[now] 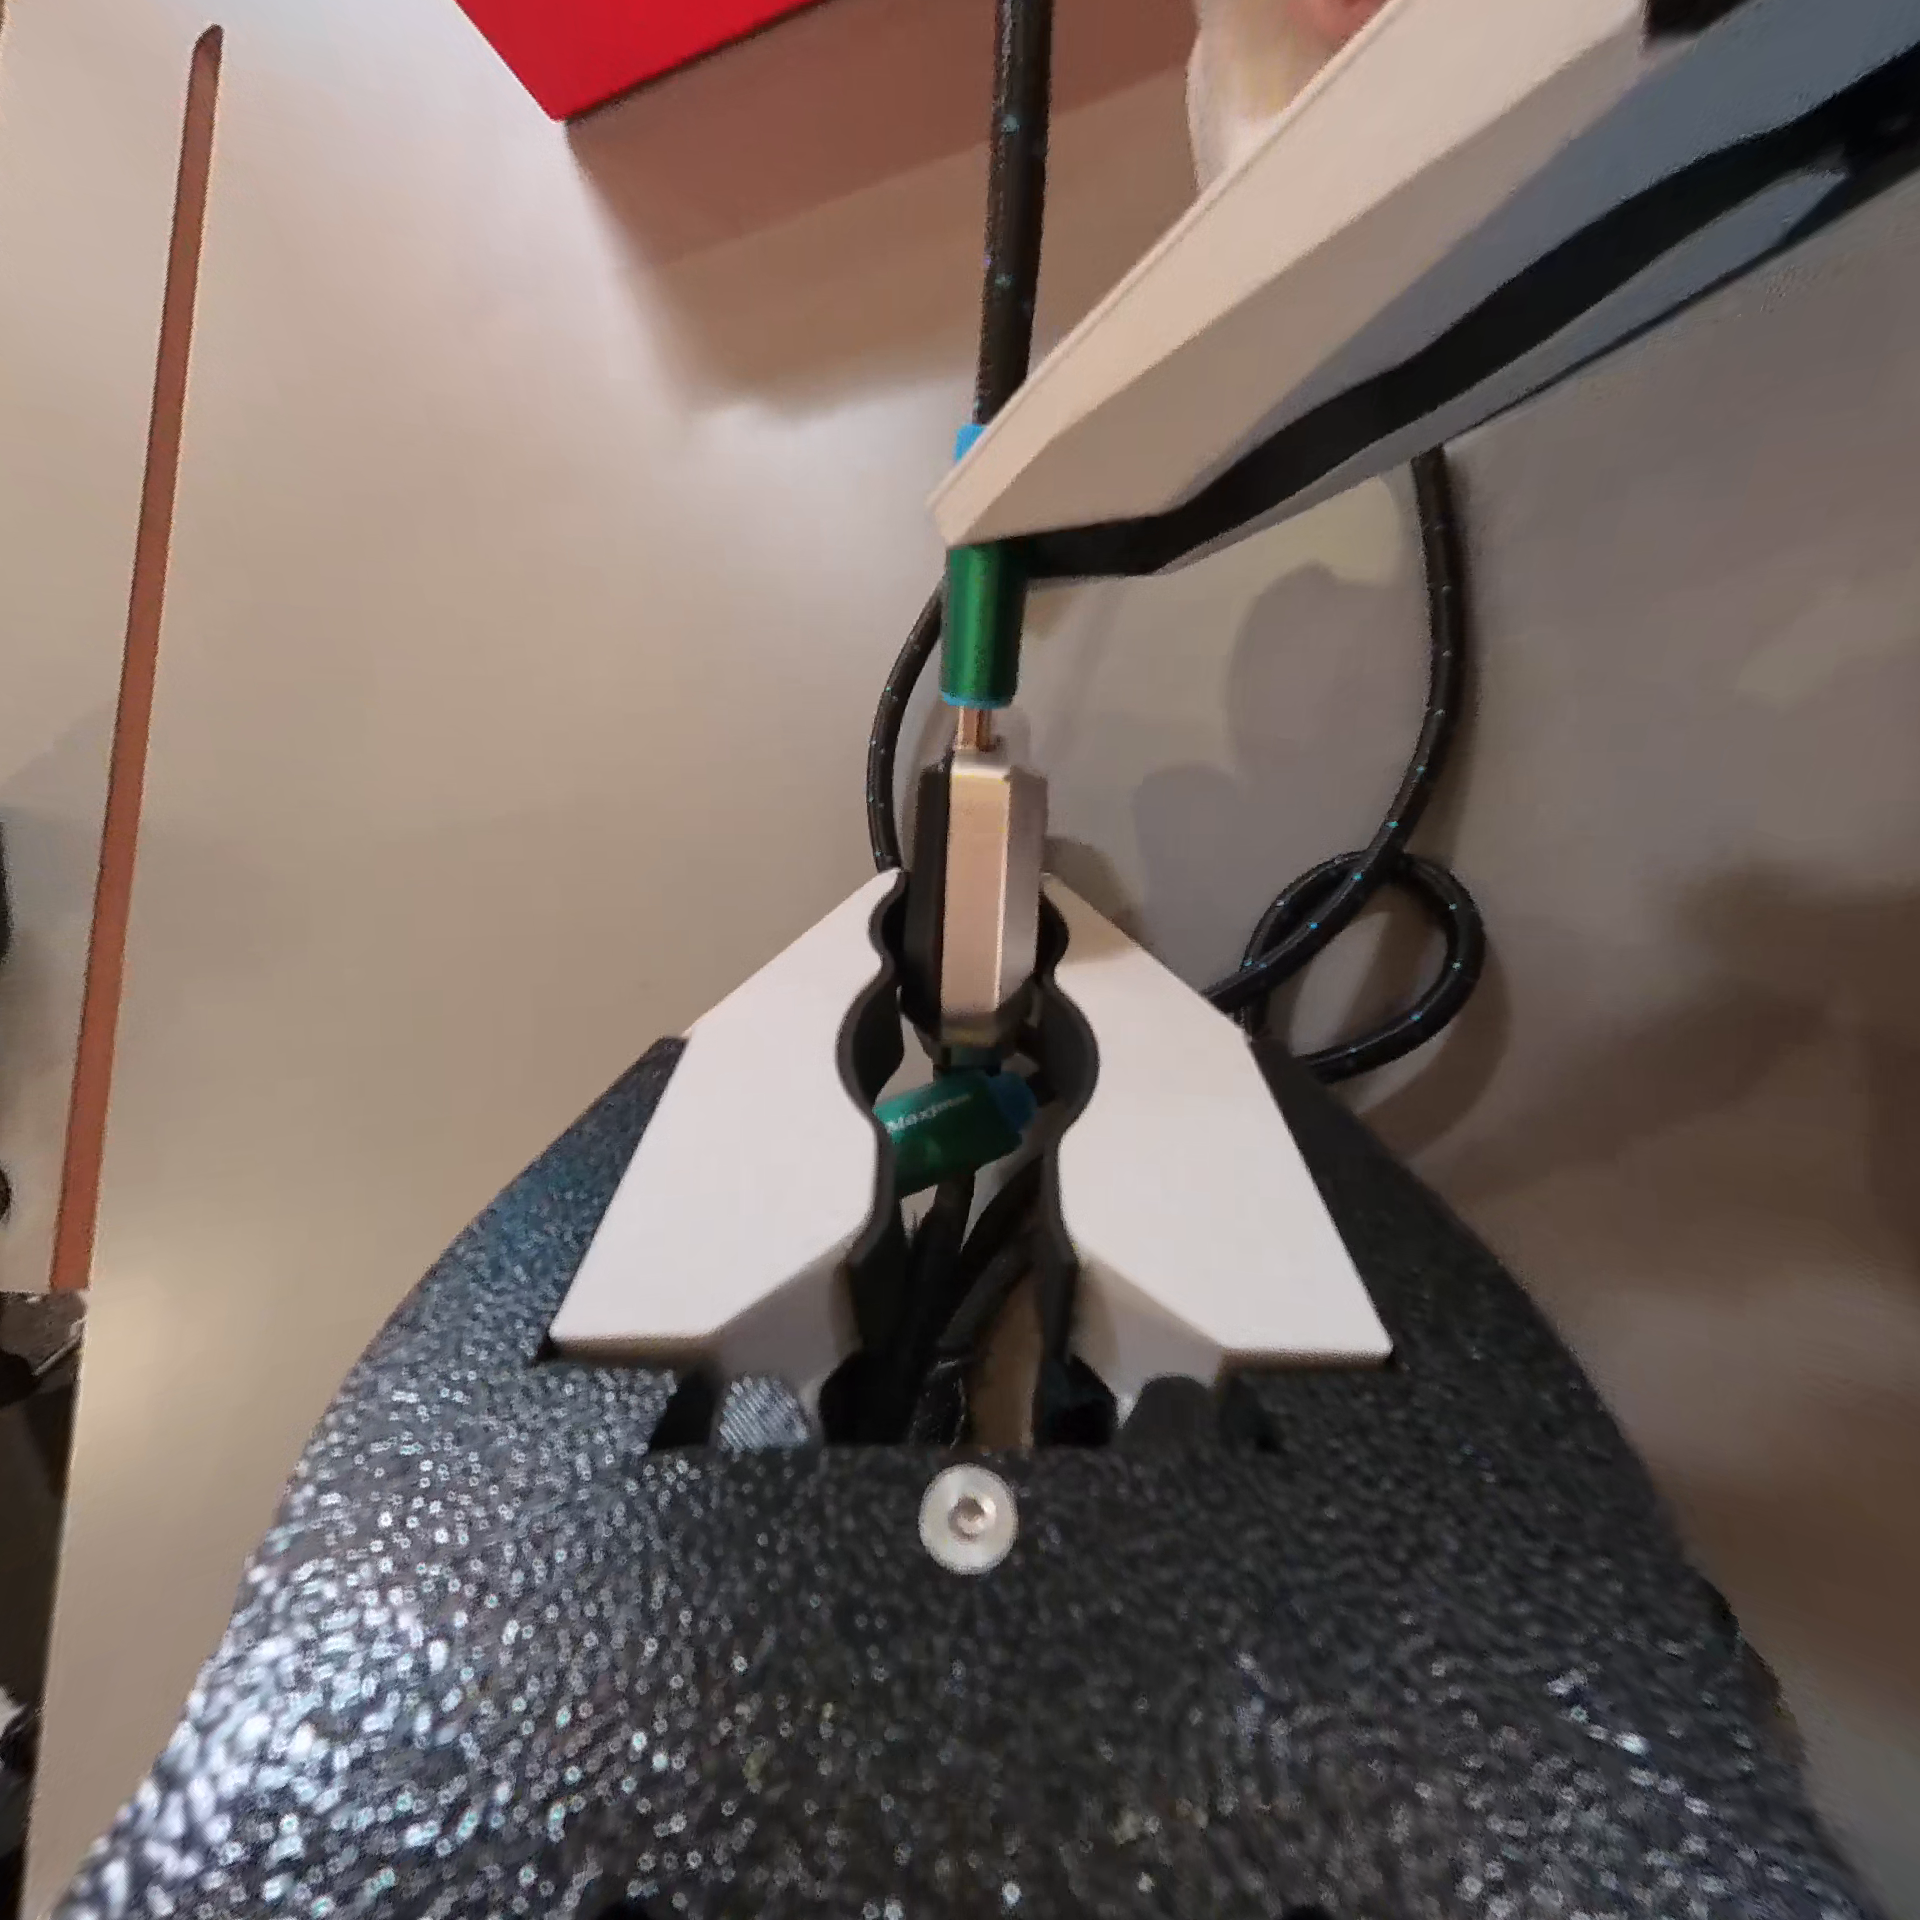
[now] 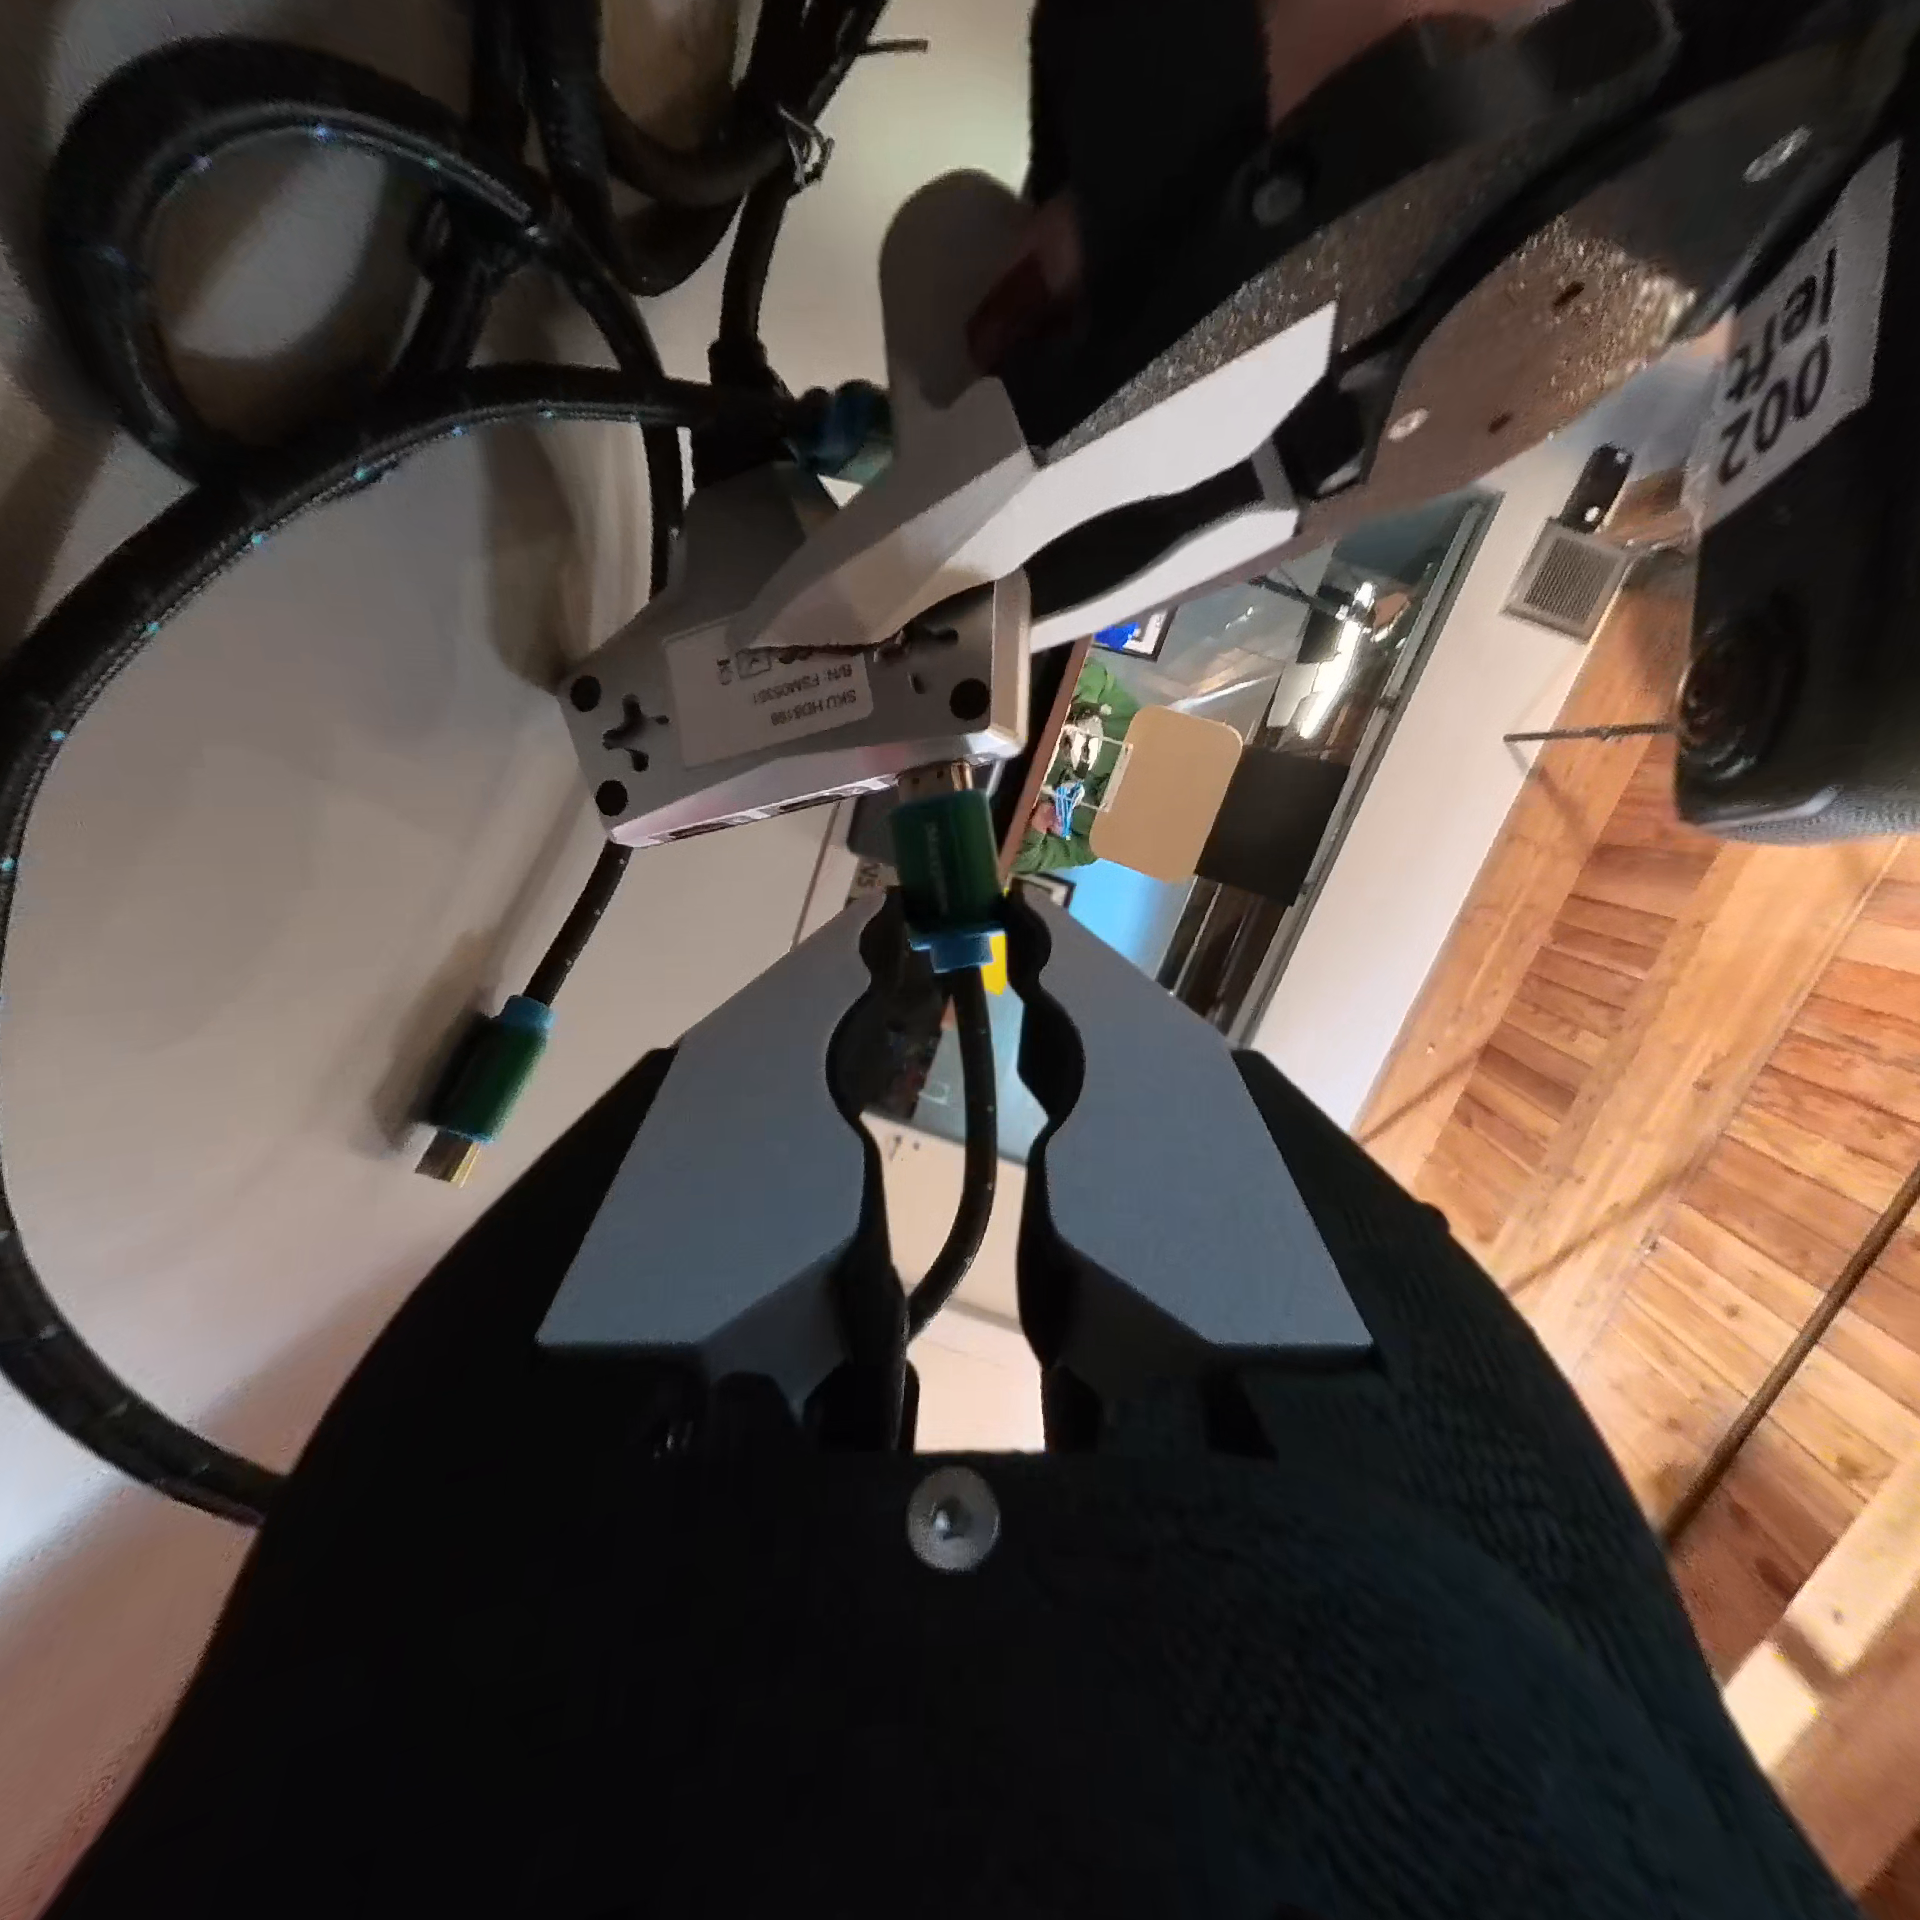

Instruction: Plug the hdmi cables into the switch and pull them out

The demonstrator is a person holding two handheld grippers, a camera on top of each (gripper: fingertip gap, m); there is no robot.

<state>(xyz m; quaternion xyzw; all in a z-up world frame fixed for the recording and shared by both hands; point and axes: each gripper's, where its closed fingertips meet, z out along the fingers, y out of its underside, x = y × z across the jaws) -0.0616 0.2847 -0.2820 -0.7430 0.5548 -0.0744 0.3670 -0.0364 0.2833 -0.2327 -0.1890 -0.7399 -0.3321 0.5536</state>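
My left gripper (image 1: 971,904) is shut on the silver HDMI switch (image 1: 982,873) and holds it above the pale table (image 1: 468,623). My right gripper (image 2: 951,925) is shut on a green HDMI plug (image 2: 935,842). The plug's gold tip (image 2: 938,776) meets a port on the switch (image 2: 810,717), and some gold still shows. In the left wrist view this plug (image 1: 982,623) hangs under the right gripper's white finger (image 1: 1247,312). A second green plug (image 1: 945,1127) sits at the switch's other end, between my left fingers. A third green plug (image 2: 488,1081) lies loose on the table.
Black braided cables loop on the table (image 1: 1361,935) and pile up behind the switch (image 2: 343,291). A red box (image 1: 748,52) stands at the table's far side. The left gripper's body and camera (image 2: 1745,707) hang close on the right. A wooden floor (image 2: 1662,1091) lies below.
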